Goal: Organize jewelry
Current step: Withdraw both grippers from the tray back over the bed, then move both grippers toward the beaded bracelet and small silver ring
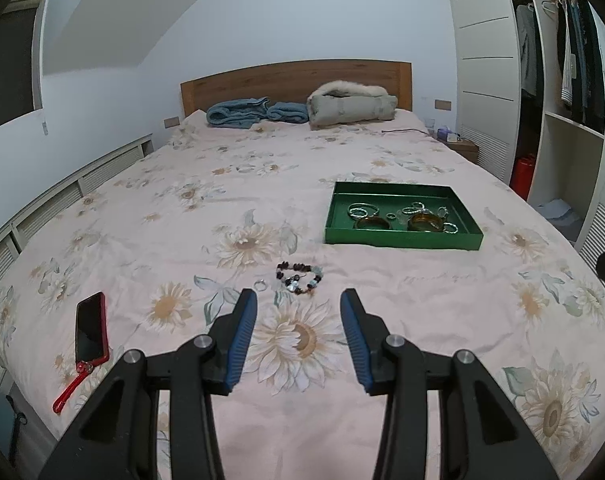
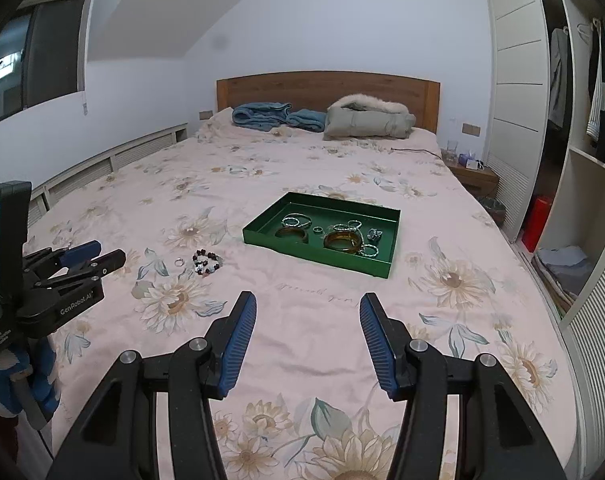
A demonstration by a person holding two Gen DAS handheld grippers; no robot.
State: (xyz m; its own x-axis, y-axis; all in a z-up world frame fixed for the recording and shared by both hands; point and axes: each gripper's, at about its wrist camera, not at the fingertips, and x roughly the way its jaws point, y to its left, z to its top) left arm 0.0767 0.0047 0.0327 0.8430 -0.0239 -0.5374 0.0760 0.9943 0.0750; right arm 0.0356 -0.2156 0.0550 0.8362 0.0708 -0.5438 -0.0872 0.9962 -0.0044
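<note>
A green tray (image 1: 402, 238) (image 2: 262, 236) lies on the floral bedspread and holds several bangles and rings, among them two amber bangles (image 2: 342, 242). A dark beaded bracelet (image 1: 300, 278) (image 2: 207, 263) and a small silver ring (image 1: 260, 285) (image 2: 178, 262) lie loose on the bed, left of the tray. My left gripper (image 1: 298, 300) hovers just short of the bracelet, open and empty; it also shows at the left edge of the right wrist view (image 2: 102, 258). My right gripper (image 2: 308, 304) is open over bare bedspread, nearer than the tray.
A phone in a red case (image 1: 91, 330) with a red strap lies near the bed's left front edge. Blue folded clothes (image 1: 238, 112) and a grey fur-trimmed coat (image 1: 350, 108) sit by the wooden headboard. An open wardrobe (image 2: 574, 152) stands on the right.
</note>
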